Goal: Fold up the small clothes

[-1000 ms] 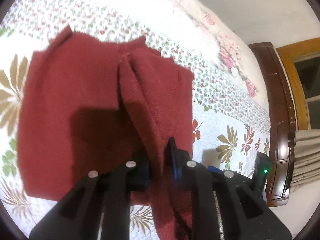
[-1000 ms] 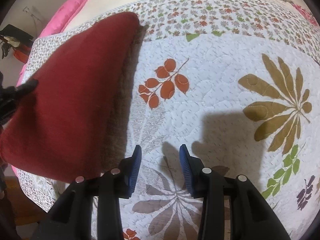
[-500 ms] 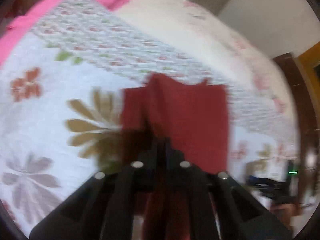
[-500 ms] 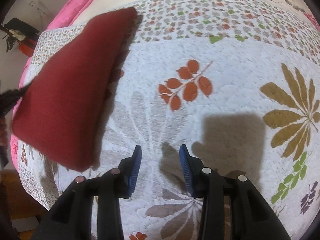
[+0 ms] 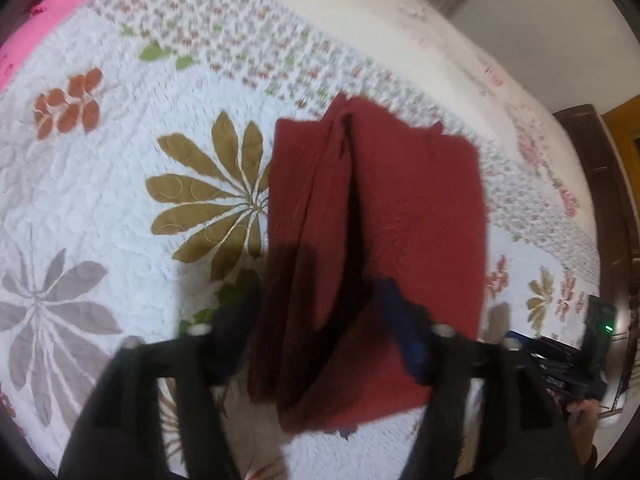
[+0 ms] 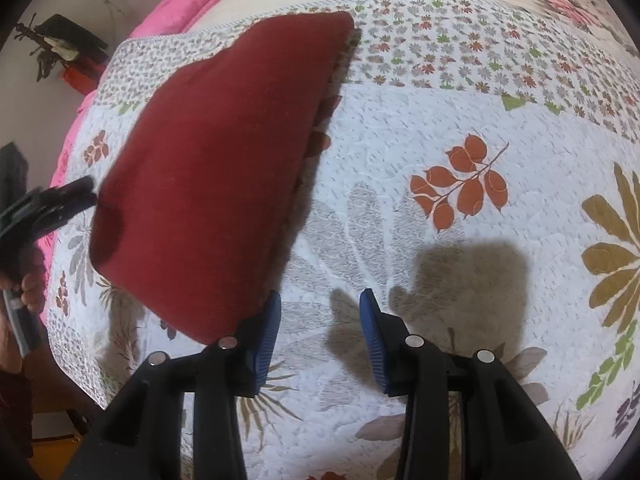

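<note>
A folded dark red garment lies on the flowered quilt, with a raised ridge of folds along its left half. My left gripper is open, and its near end of the garment sits loose between the wide-apart fingers. In the right wrist view the same garment fills the left side, with the left gripper at its left corner. My right gripper is open just over the quilt, empty, with its left pad beside the garment's near corner.
A pink blanket borders the far side of the quilt. Dark wooden furniture stands past the bed's right edge, near a device with a green light. A person's hand holds the left gripper's handle.
The left gripper, shut on the red garment in both earlier frames, now has its fingers spread wide. The garment has swung right toward the right gripper, which stays open and has drifted left over the quilt.
</note>
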Demonstrator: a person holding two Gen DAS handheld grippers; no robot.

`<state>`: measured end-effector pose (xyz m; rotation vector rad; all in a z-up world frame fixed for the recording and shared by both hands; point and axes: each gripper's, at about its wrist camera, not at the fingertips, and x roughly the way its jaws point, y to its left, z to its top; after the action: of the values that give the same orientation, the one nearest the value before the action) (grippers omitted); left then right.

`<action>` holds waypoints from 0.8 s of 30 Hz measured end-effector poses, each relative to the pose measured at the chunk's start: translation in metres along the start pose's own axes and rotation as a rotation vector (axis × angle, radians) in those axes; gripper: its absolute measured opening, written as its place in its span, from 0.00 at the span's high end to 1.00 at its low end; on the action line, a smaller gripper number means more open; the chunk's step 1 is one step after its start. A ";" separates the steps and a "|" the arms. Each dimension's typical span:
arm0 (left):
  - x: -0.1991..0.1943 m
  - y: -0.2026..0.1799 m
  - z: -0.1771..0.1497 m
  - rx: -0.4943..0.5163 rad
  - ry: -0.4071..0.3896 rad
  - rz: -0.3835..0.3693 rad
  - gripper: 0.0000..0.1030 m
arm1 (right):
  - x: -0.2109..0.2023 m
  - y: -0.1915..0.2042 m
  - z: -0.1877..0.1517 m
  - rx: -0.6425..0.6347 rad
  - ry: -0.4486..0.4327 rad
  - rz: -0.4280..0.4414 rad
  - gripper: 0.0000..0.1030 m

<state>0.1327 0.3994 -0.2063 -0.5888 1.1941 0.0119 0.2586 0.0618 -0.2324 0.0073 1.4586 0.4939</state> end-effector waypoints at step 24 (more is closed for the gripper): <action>-0.010 0.039 -0.041 -0.019 -0.016 0.101 0.92 | 0.016 0.036 0.003 0.002 0.004 0.018 0.59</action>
<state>0.0807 0.4179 -0.2237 -0.5437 1.2082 0.1132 0.2504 0.1004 -0.2364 0.0216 1.4638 0.5074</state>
